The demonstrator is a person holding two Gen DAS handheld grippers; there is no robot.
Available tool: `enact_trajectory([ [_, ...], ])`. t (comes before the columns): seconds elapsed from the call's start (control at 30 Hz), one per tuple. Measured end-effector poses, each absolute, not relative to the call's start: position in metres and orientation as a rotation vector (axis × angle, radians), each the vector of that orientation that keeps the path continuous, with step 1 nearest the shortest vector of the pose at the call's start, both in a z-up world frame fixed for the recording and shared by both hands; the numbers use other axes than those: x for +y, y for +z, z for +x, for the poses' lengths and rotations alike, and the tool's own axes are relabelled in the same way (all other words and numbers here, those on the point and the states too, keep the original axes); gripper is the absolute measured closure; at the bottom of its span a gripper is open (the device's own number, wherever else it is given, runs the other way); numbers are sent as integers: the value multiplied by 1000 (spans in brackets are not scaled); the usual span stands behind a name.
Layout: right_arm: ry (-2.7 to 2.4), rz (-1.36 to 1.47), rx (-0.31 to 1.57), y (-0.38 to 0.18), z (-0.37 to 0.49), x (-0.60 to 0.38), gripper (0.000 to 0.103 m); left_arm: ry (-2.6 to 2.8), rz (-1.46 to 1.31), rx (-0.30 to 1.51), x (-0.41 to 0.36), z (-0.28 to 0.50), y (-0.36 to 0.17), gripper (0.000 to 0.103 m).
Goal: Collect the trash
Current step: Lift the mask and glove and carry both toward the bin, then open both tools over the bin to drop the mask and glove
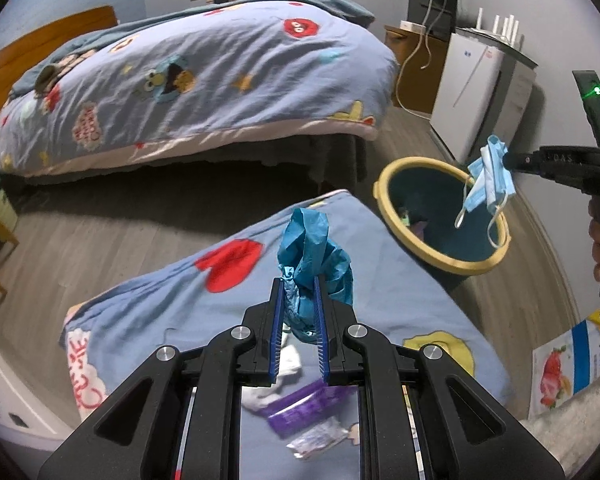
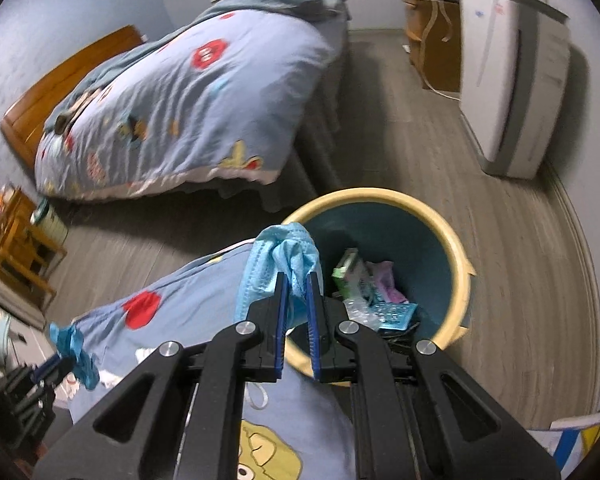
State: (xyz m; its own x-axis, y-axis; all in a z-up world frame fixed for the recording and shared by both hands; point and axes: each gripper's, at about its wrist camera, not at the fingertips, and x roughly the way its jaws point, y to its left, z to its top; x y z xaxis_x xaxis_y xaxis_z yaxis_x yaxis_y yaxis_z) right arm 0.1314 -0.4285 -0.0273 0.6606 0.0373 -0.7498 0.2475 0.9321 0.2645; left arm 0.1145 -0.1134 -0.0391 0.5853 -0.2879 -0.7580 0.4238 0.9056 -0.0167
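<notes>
Both claws are loaded and the carry-to-bin step is in hand, with the yellow-rimmed trash bin (image 2: 384, 200) as the landmark. The right claw (image 2: 298, 284) is clamped on a crumpled light-blue face mask (image 2: 278, 258), its blue pads pinching the fabric; in the left wrist view the mask (image 1: 488, 176) hangs with its ear loops dangling over the bin's far rim, so it looks close to a drop position. Inside the bin lie earlier pieces of litter: a green carton, some pink and purple wrappers, and a teal packet. The left claw (image 1: 298, 292) is closed on a bunched teal disposable glove (image 1: 312, 248), held above the patterned blue quilt (image 1: 172, 300) of the near bed, on the side of the bin away from the white appliance (image 1: 468, 96). It is well short of the bin's rim. Still on that quilt, farther from the bin than the glove, are a purple wrapper (image 1: 300, 404), a clear crinkled packet (image 1: 320, 440) and something white and crumpled beneath the claw. I judge the next move to be bringing the mask fully over the bin's mouth and releasing it, taking care that the loops do not snag the rim, then bringing the glove across to follow. The remaining litter on the quilt would still need collecting afterwards.
</notes>
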Motion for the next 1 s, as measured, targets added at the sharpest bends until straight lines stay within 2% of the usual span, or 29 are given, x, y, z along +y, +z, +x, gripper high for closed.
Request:
enact_trajectory([
  [0.2,-214,390,856,-37,132,-465,94,-443,247,829,-141,106,-39,88],
  [0.47,-319,465,959,-80,136,-498,94,-522,254,860,-191,107,-52,88],
  [0.77,-288,442,930,-71,139,-491,94,-597,338,879,-265,122,-68,88],
  [1.0,-323,500,957,-88,141,-511,94,-627,428,853,-314,137,-76,87],
])
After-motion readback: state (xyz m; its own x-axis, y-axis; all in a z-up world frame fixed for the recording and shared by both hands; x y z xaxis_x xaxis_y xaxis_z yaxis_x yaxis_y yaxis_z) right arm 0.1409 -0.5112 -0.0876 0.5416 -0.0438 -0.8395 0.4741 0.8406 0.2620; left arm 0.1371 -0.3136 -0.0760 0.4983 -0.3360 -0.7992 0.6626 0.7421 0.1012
